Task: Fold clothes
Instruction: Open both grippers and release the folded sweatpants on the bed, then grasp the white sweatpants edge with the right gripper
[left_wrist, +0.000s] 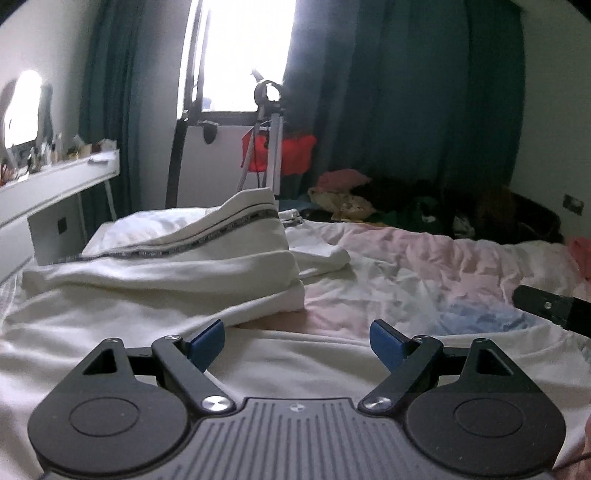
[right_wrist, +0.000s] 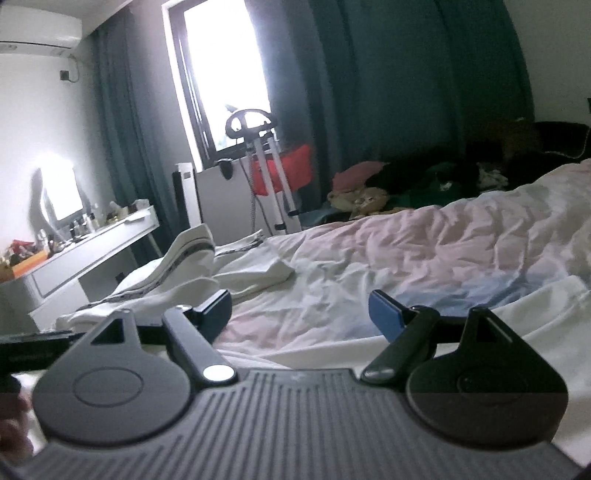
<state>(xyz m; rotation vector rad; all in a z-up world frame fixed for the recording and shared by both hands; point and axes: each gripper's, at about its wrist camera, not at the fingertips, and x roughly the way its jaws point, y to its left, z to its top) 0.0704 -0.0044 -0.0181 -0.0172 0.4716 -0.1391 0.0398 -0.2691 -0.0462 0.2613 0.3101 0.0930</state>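
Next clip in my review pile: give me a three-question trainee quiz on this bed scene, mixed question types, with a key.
1. True or false: the left gripper is clamped on cloth.
2. Multiple choice: where does the folded white garment with the dark patterned stripe lie from the left gripper's view? A. ahead and to the left, on the bed B. on the white desk C. hanging on the curtain
3. Fill in: the red cloth hangs by the ___.

Key:
1. False. Its blue pads stand wide apart over the white garment with nothing between them; the right gripper is open too.
2. A
3. Window, behind a white stand.
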